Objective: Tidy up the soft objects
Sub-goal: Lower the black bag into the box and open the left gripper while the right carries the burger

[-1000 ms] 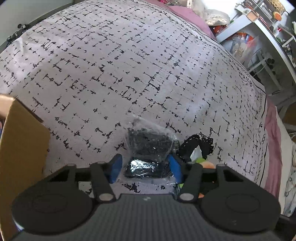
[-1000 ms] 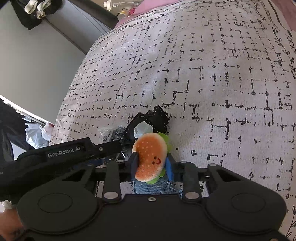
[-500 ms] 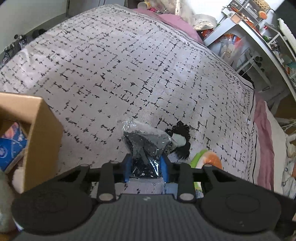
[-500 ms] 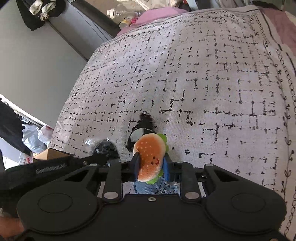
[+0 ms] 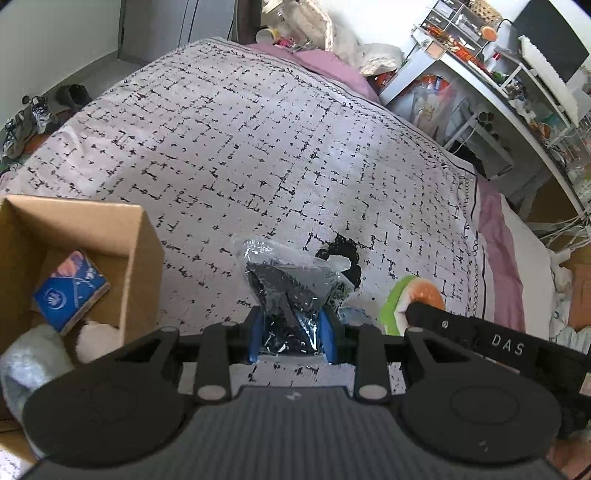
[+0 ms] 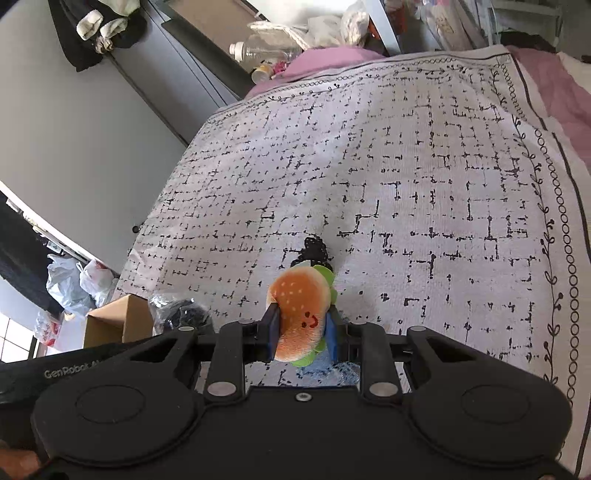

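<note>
Left gripper (image 5: pixel 291 334) pinches a clear plastic bag of black items (image 5: pixel 290 291); right gripper (image 6: pixel 301 330) pinches an orange plush burger toy (image 6: pixel 301 310).

A wide bed (image 5: pixel 295 147) is filling most of both views, wearing a pale cover (image 6: pixel 406 206) printed with broken black lines and a chain border. A purple sheet (image 5: pixel 495 236) is showing along its edge. A grey wall (image 6: pixel 74 129) is running beside the bed, with dark clothing (image 6: pixel 92 33) hanging against it. Shoes (image 5: pixel 37 114) are lying on the floor by the far corner. White shelves (image 5: pixel 498 62) crowded with small clutter are standing on the other side. Daylight is falling softly across the cover.
</note>
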Demonstrator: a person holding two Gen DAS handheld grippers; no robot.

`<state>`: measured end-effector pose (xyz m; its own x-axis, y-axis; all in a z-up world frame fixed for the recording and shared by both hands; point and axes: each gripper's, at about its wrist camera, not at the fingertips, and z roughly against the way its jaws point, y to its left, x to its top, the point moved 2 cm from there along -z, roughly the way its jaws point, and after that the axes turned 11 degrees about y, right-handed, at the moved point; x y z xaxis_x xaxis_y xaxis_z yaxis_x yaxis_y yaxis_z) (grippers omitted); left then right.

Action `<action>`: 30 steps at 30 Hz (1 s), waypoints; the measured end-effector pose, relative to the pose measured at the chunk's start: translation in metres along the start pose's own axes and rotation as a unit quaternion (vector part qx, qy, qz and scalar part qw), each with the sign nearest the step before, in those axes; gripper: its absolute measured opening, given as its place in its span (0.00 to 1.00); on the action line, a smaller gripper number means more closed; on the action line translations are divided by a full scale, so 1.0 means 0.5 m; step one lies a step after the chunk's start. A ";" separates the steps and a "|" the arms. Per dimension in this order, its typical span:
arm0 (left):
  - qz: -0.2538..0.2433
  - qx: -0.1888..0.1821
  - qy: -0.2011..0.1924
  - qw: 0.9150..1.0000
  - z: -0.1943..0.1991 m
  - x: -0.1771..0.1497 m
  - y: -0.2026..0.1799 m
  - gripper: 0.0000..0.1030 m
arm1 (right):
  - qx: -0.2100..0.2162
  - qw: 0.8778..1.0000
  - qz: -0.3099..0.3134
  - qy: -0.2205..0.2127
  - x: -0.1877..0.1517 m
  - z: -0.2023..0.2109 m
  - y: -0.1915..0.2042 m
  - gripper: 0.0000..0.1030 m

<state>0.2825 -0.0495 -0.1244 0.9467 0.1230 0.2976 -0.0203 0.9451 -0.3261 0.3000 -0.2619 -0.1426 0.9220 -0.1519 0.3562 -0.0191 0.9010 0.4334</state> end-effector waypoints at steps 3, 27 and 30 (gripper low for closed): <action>-0.003 -0.001 -0.002 1.000 0.022 -0.009 0.010 0.30 | -0.003 1.000 0.006 -0.004 -0.013 0.014 0.018 0.24; 0.007 0.012 -0.032 0.999 0.181 -0.090 0.138 0.31 | -0.015 0.998 0.063 -0.024 -0.079 0.088 0.153 0.24; 0.014 0.015 -0.033 0.999 0.184 -0.099 0.156 0.31 | -0.013 0.997 0.070 -0.026 -0.083 0.093 0.171 0.24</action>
<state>0.2047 0.0461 -0.0821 0.9226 0.1688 0.3468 -0.0577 0.9495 -0.3085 0.2423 -0.1976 -0.0818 0.8896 -0.0450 0.4546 -0.1346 0.9252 0.3549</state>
